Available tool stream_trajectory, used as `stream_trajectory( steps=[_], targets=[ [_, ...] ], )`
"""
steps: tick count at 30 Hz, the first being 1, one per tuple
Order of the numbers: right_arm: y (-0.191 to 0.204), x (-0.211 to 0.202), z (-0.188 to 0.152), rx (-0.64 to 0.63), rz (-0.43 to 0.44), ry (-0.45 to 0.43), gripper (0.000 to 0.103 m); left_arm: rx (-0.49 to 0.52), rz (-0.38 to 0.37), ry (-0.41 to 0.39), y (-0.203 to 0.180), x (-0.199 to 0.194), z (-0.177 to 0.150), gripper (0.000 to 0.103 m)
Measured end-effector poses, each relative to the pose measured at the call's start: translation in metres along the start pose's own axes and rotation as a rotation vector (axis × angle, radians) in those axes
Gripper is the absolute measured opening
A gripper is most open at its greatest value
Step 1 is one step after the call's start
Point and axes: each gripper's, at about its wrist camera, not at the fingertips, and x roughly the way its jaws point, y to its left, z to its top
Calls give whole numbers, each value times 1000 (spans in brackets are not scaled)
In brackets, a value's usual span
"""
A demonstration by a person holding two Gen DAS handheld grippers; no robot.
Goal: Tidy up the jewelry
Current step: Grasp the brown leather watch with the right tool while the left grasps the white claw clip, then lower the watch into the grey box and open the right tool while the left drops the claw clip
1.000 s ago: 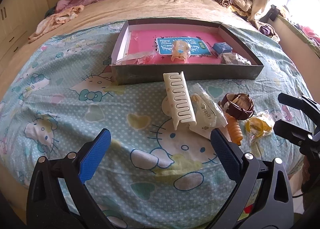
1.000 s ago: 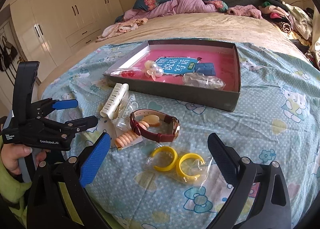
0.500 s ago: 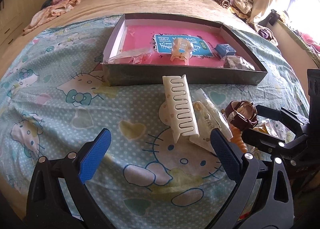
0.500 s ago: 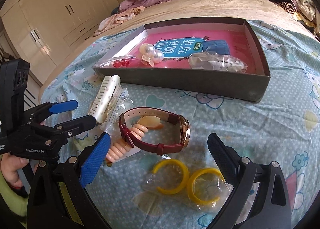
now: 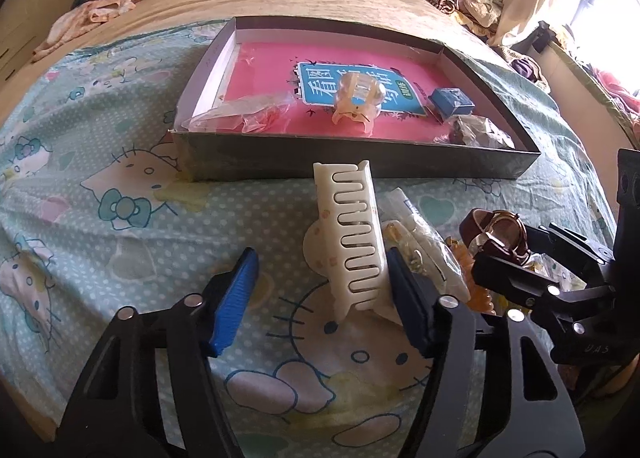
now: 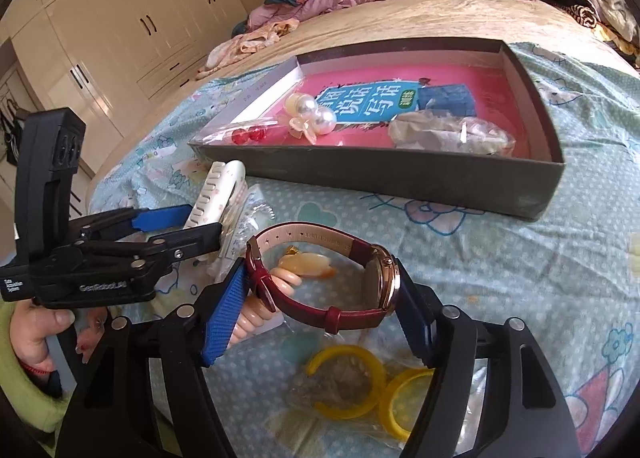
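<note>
Currently, two pickups run side by side on the patterned bedsheet (image 5: 120,161), and each depends on how the item lies across its tool. Farthest left, the left gripper (image 5: 320,290) points down at the white hair claw (image 5: 352,234). The claw's long axis runs away from the gripper toward the tray (image 5: 360,157), so the jaws straddle its narrow width at the near end. The jaws are closing at roughly half width; the right pad lies against the claw's side, while the left pad stands apart from it with bare sheet between, so no grip is made yet. Just right of the claw lies a clear packet (image 5: 424,242). Further right, the right gripper (image 6: 316,306) sits over the watch (image 6: 328,274), whose maroon strap loop stands on edge with its long axis spanning pad to pad. These jaws are also closing; both pads appear to touch the loop, buckle end at the left pad and gold case at the right. Each hand is nearest its own item. Under the watch lie a peach spiral tie (image 6: 280,286) and bagged yellow rings (image 6: 352,382). Beyond everything, the tray already holds a pearl clip (image 6: 312,113) and other packets.
</note>
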Motion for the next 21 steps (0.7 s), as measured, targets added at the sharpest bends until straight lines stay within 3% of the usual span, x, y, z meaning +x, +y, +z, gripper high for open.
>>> stream_trajectory(
  steps=[3, 4, 7, 21],
  targets=[
    [-6, -9, 0, 14, -6, -26, 68, 16, -14, 2, -4, 4, 1, 39],
    [-7, -12, 2, 15, -9, -34, 68, 18, -24, 4, -4, 5, 2, 29],
    [-9, -22, 4, 13, -19, -60, 68, 23, -31, -4, -4, 5, 2, 21],
    [-14, -59, 11, -1, -47, -142, 68, 27, -57, -103, -1, -39, 10, 19]
  ],
)
